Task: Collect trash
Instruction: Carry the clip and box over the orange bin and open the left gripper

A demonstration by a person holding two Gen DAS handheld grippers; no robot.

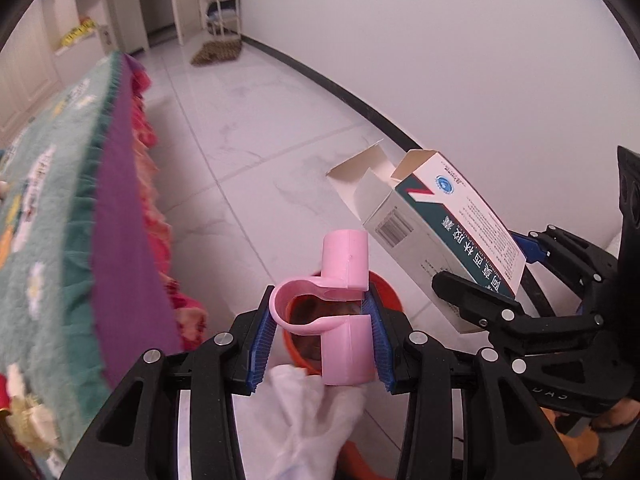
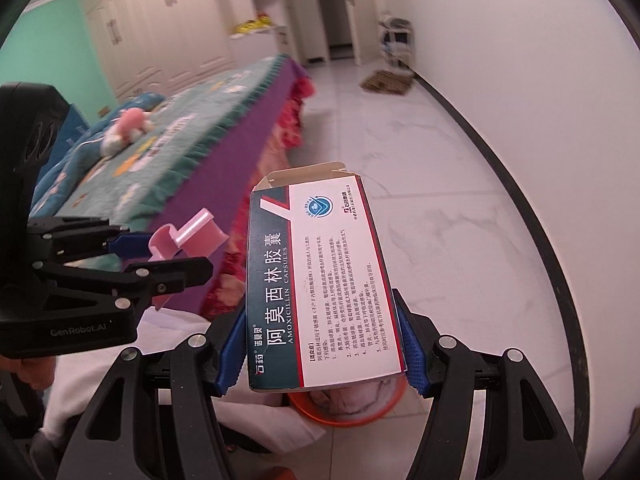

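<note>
My left gripper (image 1: 322, 336) is shut on a pink plastic clip-like piece (image 1: 344, 312) and holds it above an orange trash bin (image 1: 386, 290) on the floor. The piece also shows in the right wrist view (image 2: 188, 240). My right gripper (image 2: 320, 348) is shut on an opened medicine box (image 2: 320, 280), white with a dark teal band, above the same orange bin (image 2: 344, 414). In the left wrist view the box (image 1: 436, 224) and the right gripper (image 1: 508, 300) are just to the right. White crumpled tissue (image 1: 308, 412) lies under the left gripper.
A bed with a green blanket (image 1: 52, 200) and purple sheet (image 1: 124, 240) runs along the left. A pink plush toy (image 2: 124, 128) lies on it. White tile floor (image 1: 260, 128) stretches ahead to a doormat (image 1: 218, 50) and a door. A white wall (image 1: 440, 40) stands on the right.
</note>
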